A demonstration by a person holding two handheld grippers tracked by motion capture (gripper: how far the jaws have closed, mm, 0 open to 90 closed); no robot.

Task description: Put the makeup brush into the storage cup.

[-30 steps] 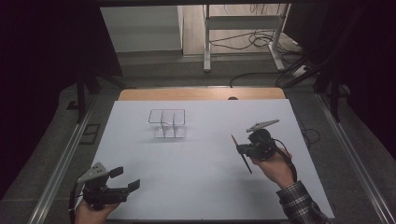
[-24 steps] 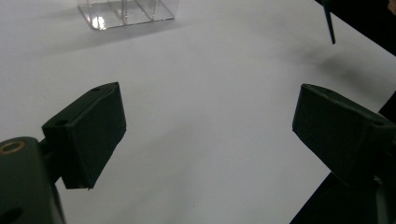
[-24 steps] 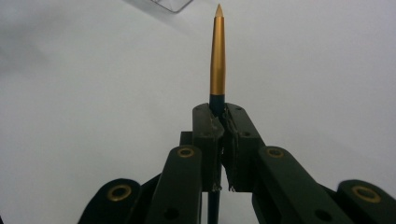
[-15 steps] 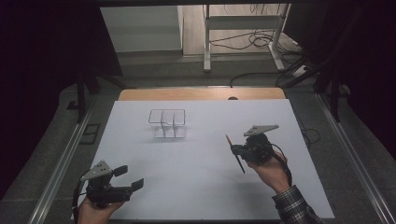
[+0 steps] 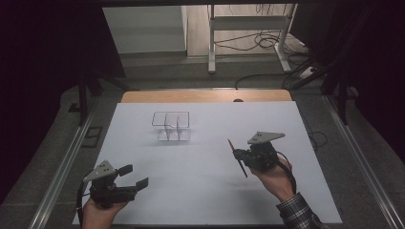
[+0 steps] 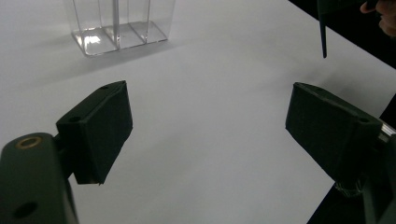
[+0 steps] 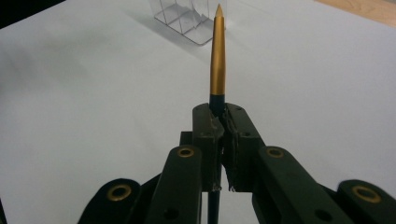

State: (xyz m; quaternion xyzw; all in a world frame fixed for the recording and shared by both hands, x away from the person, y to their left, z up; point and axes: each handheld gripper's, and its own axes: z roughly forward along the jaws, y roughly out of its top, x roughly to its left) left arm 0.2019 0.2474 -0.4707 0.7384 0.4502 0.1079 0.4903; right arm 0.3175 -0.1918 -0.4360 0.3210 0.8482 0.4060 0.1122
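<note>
My right gripper (image 5: 238,156) is shut on a dark pen (image 5: 244,171) with a gold pointed end (image 7: 217,56), held above the right side of the white sheet. The gold end points towards a clear compartment holder (image 7: 187,18) farther up the table. That holder (image 5: 172,128) stands upright near the sheet's middle back. My left gripper (image 5: 135,175) is at the near left corner, open. Its jaws have just been closing a little, and nothing is between them (image 6: 210,126). In the left gripper view the holder (image 6: 116,28) lies ahead and the pen's dark end (image 6: 323,37) hangs at the upper right.
The white sheet (image 5: 205,191) covers most of the table, with a wooden strip (image 5: 205,96) along its far edge. Metal rails (image 5: 62,167) run down both sides. A white stand and cables (image 5: 248,33) sit on the floor beyond.
The right hand has shifted the pen slightly to the left. The left hand has hardly moved.
</note>
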